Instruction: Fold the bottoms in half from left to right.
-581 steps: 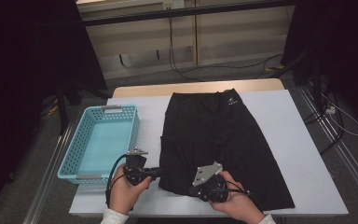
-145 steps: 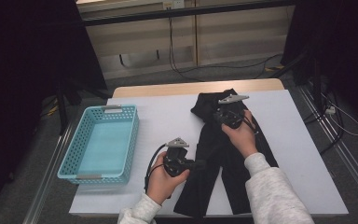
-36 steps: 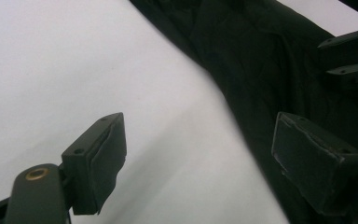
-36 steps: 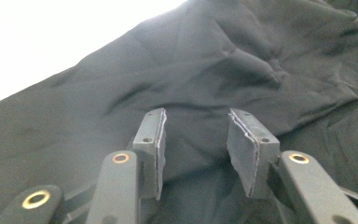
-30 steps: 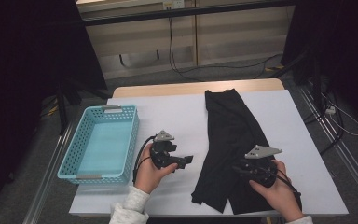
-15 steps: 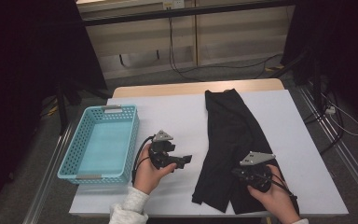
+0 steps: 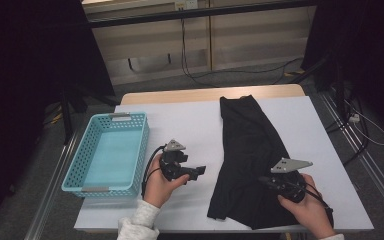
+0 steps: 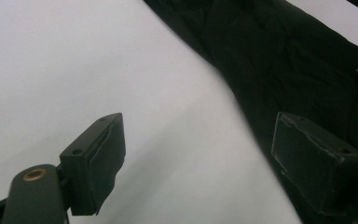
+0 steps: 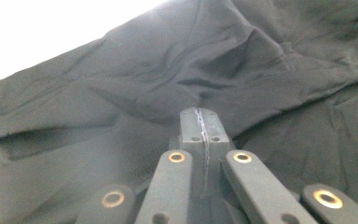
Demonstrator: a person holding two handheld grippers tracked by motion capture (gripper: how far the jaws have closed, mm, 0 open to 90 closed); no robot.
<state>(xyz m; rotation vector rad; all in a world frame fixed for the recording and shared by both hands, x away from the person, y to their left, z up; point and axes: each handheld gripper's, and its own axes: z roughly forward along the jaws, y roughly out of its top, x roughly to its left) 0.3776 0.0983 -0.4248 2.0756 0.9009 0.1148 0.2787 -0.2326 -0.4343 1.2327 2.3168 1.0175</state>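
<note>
Right gripper [image 7: 269,181] jaws just closed, pinching fold of black garment [image 7: 247,150] near front edge of table [image 7: 190,125]. Left gripper [image 7: 200,171] wide, empty, beside garment. Step: folding. Next: lift hem twd far edge, w/o slip.

We hold our left gripper [image 7: 192,171] low near the table's front, its jaws spread wide apart with nothing between them, pointing toward our right side. Our left hand [image 7: 157,186] wraps its body from below, sleeve at the wrist. Our right gripper [image 7: 266,180] points leftward, its jaws having just been closing, now pressed flat together. Our right hand [image 7: 307,207] grips it from behind.
</note>
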